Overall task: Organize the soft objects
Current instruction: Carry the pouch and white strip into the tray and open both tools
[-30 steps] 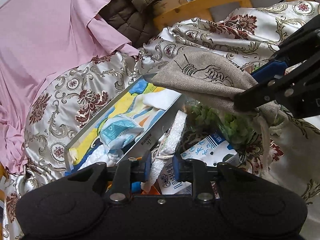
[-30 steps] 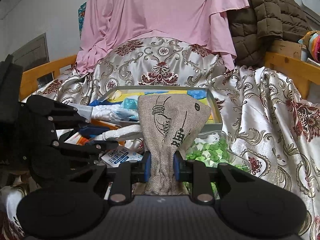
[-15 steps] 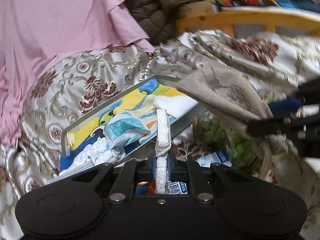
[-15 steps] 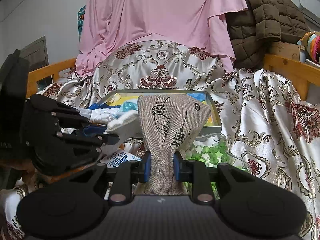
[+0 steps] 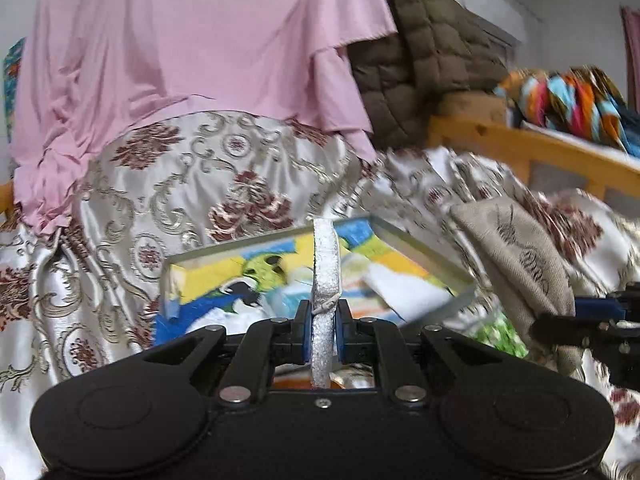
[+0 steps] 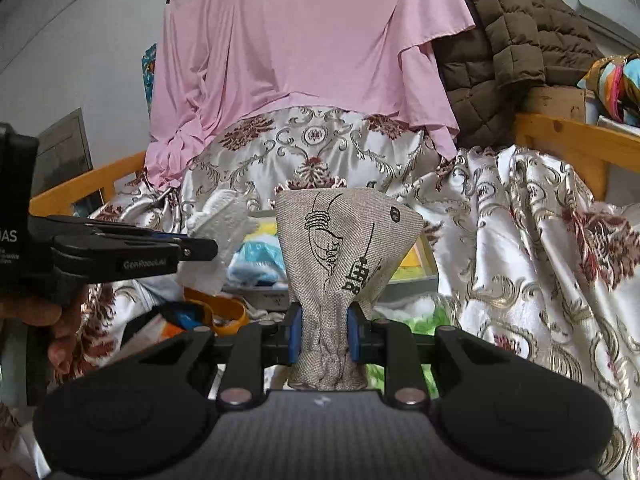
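The left gripper (image 5: 322,330) had clamped its jaws on the flat white terry-cloth pad (image 5: 326,264) and lifted it clear of the clutter, so the pad now stood on edge straight ahead of the jaws, above the shallow grey tray with the bright printed lining (image 5: 276,258). The right gripper (image 6: 323,334) had kept its jaws clenched on the gathered neck of the beige printed linen pouch (image 6: 344,248), barely moving. Judged from this, the pad's drop into the tray was next.
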Demonstrator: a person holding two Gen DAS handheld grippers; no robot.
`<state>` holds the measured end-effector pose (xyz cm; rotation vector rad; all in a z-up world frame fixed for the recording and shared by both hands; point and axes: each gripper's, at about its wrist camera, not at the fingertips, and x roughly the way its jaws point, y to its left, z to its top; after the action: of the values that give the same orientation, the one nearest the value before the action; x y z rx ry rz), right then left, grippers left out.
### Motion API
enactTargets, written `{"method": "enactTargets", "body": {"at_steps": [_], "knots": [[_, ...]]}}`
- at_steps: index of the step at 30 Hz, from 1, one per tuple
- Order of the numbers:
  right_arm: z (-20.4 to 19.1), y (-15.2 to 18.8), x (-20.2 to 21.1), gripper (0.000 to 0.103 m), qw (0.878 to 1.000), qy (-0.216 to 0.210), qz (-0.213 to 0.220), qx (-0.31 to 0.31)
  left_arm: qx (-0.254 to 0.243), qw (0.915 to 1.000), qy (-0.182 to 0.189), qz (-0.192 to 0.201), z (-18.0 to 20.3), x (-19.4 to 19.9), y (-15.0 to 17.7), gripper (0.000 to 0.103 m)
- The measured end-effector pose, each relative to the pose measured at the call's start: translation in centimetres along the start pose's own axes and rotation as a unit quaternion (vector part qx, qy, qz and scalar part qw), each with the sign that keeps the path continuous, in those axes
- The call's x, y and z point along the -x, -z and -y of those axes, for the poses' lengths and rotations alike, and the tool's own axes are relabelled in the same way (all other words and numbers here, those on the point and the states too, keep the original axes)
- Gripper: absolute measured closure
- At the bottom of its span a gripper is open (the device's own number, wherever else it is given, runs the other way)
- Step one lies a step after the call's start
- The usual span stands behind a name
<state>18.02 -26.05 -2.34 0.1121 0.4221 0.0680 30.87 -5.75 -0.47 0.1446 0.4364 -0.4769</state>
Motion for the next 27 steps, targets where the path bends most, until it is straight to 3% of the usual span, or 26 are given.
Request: {"method": "enactTargets", "body": {"at_steps": [6, 15, 20, 24, 27], "knots": [[-1.4, -4.1, -2.1, 0.077, 1.000, 0.009, 0.024, 0.018, 0.057, 0.9982, -0.021, 0.006, -4.4, -0.6, -0.6, 0.091], [-4.2, -11.5, -11.7, 0.078, 1.000, 0.011, 0.025, 0.013, 0.124, 0.9915, -0.040, -0.003, -10.3, -3.7, -1.2, 0.091], [-5.7, -12.7, -17.2, 0.078, 1.000, 0.017, -0.001, 0.005, 0.170, 0.9852, -0.009, -0.018, -12.6, -6.4, -1.1, 0.091], [-6.5, -12.7, -20.4, 0.078, 0.999, 0.023, -0.026, 0.005, 0.231, 0.9726, 0.027, -0.007, -14.2, -8.1, -1.2, 0.091], [-6.7, -12.3, -22.1, 0.078, 0.999, 0.027, -0.044, 0.001, 0.239, 0.9701, 0.042, -0.015, -14.2, -9.6, -0.8, 0.091]]}}
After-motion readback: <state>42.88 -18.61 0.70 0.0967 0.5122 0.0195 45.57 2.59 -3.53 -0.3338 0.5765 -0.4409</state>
